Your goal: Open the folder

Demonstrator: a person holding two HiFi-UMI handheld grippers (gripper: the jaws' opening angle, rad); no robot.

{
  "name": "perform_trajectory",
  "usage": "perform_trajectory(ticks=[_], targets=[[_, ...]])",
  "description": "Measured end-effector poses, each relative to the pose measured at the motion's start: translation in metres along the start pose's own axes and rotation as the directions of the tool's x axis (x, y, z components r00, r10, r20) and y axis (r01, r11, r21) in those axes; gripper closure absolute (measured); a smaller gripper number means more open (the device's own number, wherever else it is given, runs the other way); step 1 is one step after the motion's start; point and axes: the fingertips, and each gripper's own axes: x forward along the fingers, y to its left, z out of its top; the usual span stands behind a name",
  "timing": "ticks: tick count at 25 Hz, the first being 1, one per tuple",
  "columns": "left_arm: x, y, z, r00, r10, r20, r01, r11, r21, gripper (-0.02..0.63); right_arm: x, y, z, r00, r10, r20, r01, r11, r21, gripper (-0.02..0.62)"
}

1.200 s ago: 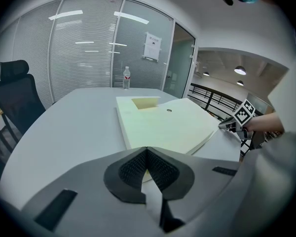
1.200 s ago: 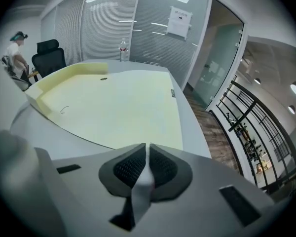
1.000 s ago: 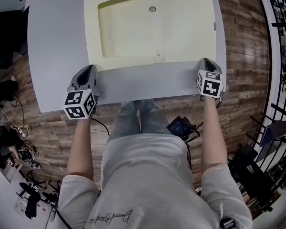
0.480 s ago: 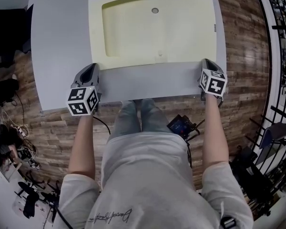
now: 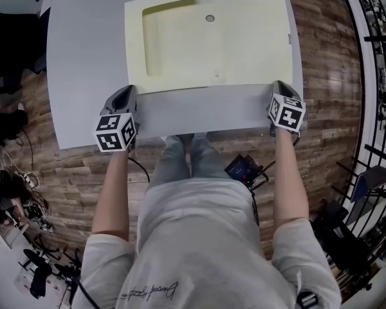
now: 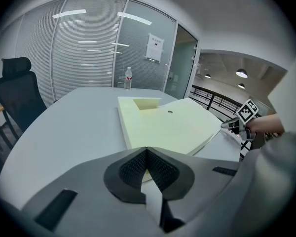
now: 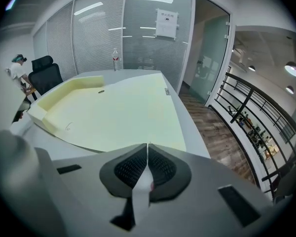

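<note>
The left gripper and right gripper are held with jaws pressed together, nothing clamped, just beside the near corners of the folder. The folder is laid flat on the grey table, its long axis running left to right. A bottle at the far edge is shown only in the gripper views.

You stand at a grey table. A pale yellow folder lies flat on it, shut, with a small round dot near its far edge. Your left gripper rests on the table, its tip right by the folder's near left corner. Your right gripper sits at the near right corner. Each gripper has a cube with black and white squares. Under the table is a brown wood floor, and a black railing runs on your right.
</note>
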Motion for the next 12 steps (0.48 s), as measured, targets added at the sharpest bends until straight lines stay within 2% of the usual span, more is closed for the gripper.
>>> perform_trajectory(ticks=[3, 7, 12], targets=[[-0.006, -0.003, 0.008, 0.999, -0.01, 0.036, 0.01, 1.0, 0.004, 0.598, -0.011, -0.001, 0.008, 0.999, -0.005, 0.033, 0.005, 1.0, 0.005, 0.568], [-0.018, -0.015, 0.017, 0.991, -0.07, 0.113, 0.072, 0.997, -0.015, 0.598, -0.025, 0.0, 0.019, 0.997, -0.009, 0.071, 0.009, 1.0, -0.004, 0.568], [-0.03, -0.033, 0.029, 0.983, -0.099, 0.156, 0.102, 0.995, -0.007, 0.598, -0.046, 0.003, 0.039, 0.99, 0.007, 0.143, -0.005, 1.0, -0.013, 0.569]])
